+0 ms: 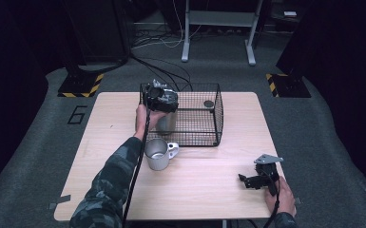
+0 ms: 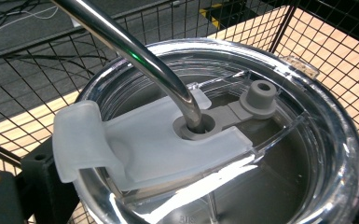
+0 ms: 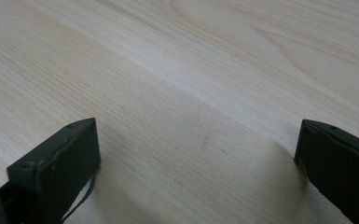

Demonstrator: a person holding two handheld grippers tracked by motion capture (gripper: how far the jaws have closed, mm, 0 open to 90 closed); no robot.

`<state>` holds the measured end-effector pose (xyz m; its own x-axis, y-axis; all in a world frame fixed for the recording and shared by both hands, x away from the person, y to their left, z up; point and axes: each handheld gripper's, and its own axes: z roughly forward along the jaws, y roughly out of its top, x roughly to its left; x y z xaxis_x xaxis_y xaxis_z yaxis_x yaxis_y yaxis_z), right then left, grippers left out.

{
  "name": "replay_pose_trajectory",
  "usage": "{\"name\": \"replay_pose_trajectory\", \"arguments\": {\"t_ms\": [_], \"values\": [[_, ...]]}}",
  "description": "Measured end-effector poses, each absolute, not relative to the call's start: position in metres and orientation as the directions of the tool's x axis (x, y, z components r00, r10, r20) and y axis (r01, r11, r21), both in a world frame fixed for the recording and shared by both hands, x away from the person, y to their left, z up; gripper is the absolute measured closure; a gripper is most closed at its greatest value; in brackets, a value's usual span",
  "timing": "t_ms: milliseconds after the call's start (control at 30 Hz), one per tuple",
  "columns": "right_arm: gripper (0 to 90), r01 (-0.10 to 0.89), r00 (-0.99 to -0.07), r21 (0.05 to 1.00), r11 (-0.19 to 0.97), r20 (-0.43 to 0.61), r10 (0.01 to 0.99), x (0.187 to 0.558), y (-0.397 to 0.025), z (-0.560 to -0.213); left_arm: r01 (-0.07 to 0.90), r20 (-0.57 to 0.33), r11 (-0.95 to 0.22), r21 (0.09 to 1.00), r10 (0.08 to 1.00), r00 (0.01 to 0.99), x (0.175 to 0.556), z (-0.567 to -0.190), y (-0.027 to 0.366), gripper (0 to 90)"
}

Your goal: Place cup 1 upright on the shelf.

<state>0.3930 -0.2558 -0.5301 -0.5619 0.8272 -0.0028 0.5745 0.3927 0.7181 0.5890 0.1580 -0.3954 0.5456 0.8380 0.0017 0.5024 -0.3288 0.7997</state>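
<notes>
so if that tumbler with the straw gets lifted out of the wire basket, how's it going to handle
The steel tumbler looks smooth, so probably slippery in the left gripper. Its metal straw leans out through the clear lid, looks stiff, and could catch the wire basket. Tall and narrow, it may tip if nudged.

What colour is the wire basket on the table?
Black. The wire basket shows best in the high view.

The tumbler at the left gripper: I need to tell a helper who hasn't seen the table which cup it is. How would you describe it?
Find the black wire basket at the table's far edge. In its near left corner stands the tumbler, under the left gripper. Unlike the open, handled steel mug outside the basket, it has a clear lid with a metal straw through it.
</notes>
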Motion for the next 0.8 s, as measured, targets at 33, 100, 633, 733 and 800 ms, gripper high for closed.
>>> {"name": "replay_pose_trajectory", "arguments": {"t_ms": [33,100,633,733,800], "values": [[0.0,0.575,-0.562,0.718,0.393,-0.003,0.827,0.393,-0.256,-0.530,0.502,0.001,-0.327,0.800,0.839,0.544,0.589,-0.397,0.158,3.9],[0.0,0.576,-0.558,0.720,0.387,0.000,0.830,0.393,-0.255,-0.530,0.504,-0.003,-0.322,0.801,0.841,0.542,0.590,-0.398,0.158,3.9],[0.0,0.581,-0.560,0.714,0.390,0.003,0.829,0.393,-0.255,-0.530,0.502,-0.033,-0.265,0.823,0.860,0.509,0.579,-0.407,0.165,3.6],[0.0,0.581,-0.560,0.714,0.390,0.003,0.829,0.392,-0.255,-0.530,0.498,-0.024,-0.277,0.822,0.857,0.515,0.579,-0.407,0.164,3.6],[0.0,0.580,-0.557,0.716,0.388,0.001,0.830,0.393,-0.255,-0.530,0.500,-0.035,-0.267,0.824,0.857,0.514,0.579,-0.407,0.166,3.5]]}}
